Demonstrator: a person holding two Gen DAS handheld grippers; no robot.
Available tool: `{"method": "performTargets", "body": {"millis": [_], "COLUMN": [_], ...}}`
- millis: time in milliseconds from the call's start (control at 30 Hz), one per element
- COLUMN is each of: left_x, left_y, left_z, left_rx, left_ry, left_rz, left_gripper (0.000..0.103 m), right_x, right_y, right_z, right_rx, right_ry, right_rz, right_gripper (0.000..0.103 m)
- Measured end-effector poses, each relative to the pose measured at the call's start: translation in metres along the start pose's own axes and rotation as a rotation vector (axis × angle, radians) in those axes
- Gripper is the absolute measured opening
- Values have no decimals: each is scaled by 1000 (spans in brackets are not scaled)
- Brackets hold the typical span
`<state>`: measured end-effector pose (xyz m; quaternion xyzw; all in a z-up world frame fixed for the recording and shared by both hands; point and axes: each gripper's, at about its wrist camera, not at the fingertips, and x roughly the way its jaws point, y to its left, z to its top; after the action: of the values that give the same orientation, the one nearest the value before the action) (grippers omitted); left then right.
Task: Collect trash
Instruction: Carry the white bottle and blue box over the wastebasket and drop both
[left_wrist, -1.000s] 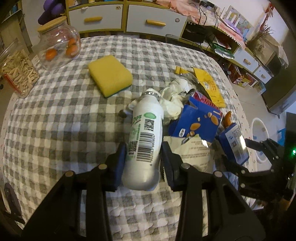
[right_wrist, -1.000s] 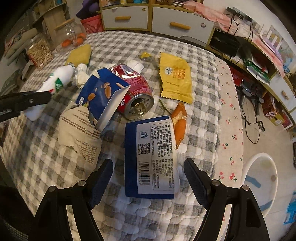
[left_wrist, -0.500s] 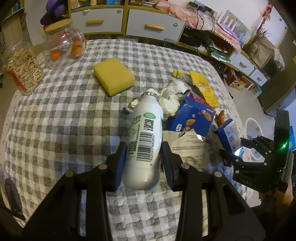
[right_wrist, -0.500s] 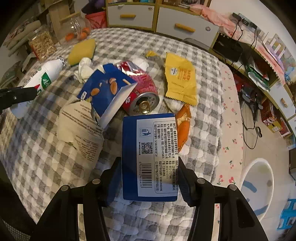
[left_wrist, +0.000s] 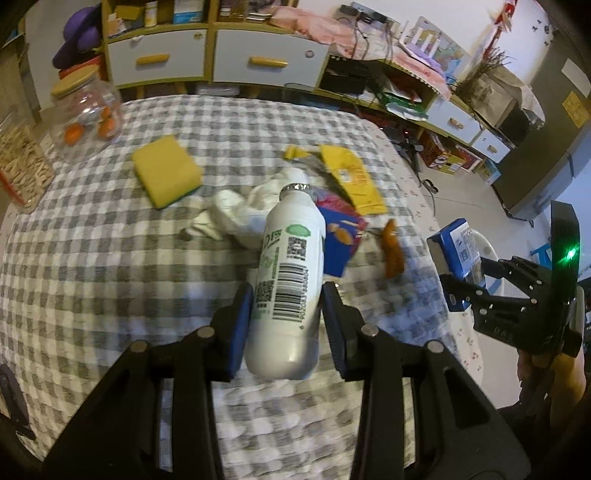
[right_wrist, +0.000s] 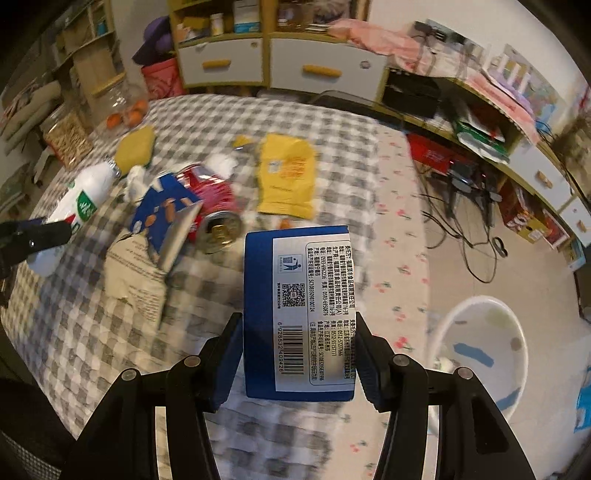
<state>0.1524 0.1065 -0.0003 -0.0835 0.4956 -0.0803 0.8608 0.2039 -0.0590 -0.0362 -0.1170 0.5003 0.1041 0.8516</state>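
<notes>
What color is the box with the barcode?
Blue box, with a white label; clearest in the right wrist view.

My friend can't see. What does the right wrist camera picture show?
The right gripper holds a blue box up over the checked table's edge. Behind it lie a red can, a yellow packet and torn wrappers; a white bin stands on the floor, right.

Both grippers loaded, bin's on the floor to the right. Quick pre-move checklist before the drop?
1. Left gripper shut on white bottle: ok.
2. Right gripper shut on blue box: ok.
3. Both items lifted off the checked tablecloth: ok, judging by the views.
4. White bin in view beside the table: ok.
5. Room in the bin: cannot tell; only part of the inside shows.
6. Trash left: red can, yellow wrapper, tissue: not ok.
</notes>
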Motion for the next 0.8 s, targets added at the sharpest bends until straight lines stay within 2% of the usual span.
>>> {"method": "performTargets", "body": {"millis": [333, 800], "left_x": [19, 55], "left_y": [-60, -143], "left_z": [7, 6], "left_rx": [68, 155], "left_ry": [3, 36], "left_rz": [-49, -126], "left_gripper": [40, 40], "right_x": [-14, -26], "right_y": [-80, -187], "right_z": [-25, -81], "right_rx": [143, 342], "right_ry": [8, 30], "right_rz": [-43, -131], "right_gripper": [57, 57]}}
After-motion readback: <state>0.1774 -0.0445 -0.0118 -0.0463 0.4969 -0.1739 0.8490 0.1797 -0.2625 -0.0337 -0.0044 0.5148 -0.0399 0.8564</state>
